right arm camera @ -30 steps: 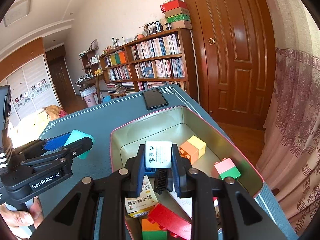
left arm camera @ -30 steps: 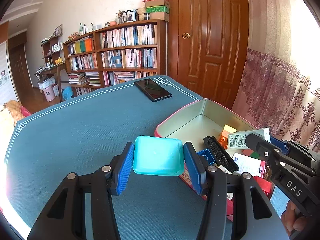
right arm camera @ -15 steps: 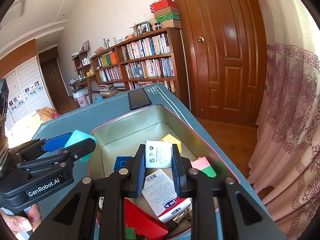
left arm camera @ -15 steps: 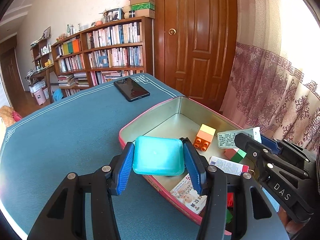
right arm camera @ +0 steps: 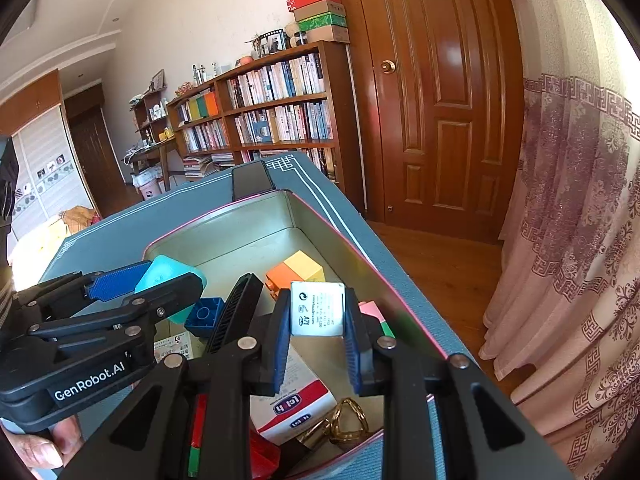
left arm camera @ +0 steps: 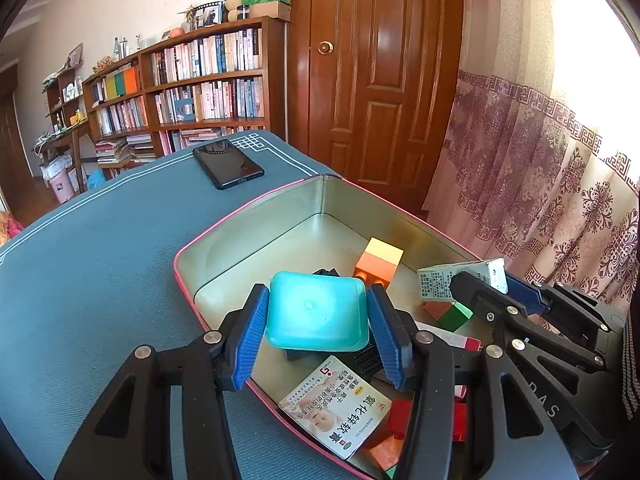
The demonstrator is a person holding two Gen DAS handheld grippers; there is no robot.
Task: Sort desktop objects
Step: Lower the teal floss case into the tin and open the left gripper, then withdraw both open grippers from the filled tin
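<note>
The left hand-held gripper (left arm camera: 316, 328) clamps a turquoise lidded box (left arm camera: 316, 312) between its blue pads, holding it above the near-left part of the open tin (left arm camera: 256, 204). The right hand-held gripper (right arm camera: 317, 338) grips a small white carton (right arm camera: 317, 309) by its sides, raised over the tin's near-right part. Under them, the tin's floor carries a medicine box with Chinese print (left arm camera: 335, 412), red blocks (left arm camera: 400, 414), a red-and-white packet (right arm camera: 292, 400), a brass ring piece (right arm camera: 348, 420) (its exact kind is hard to tell), a blue brick (right arm camera: 205, 316) and a black comb (right arm camera: 232, 312). Farther in sit a pink-and-green block (left arm camera: 448, 314) and an orange-and-yellow block (left arm camera: 380, 260). The tin stands along the table's (left arm camera: 100, 248) right edge. Beyond it, a black phone (left arm camera: 228, 163) lies flat near the table's far right corner.
</note>
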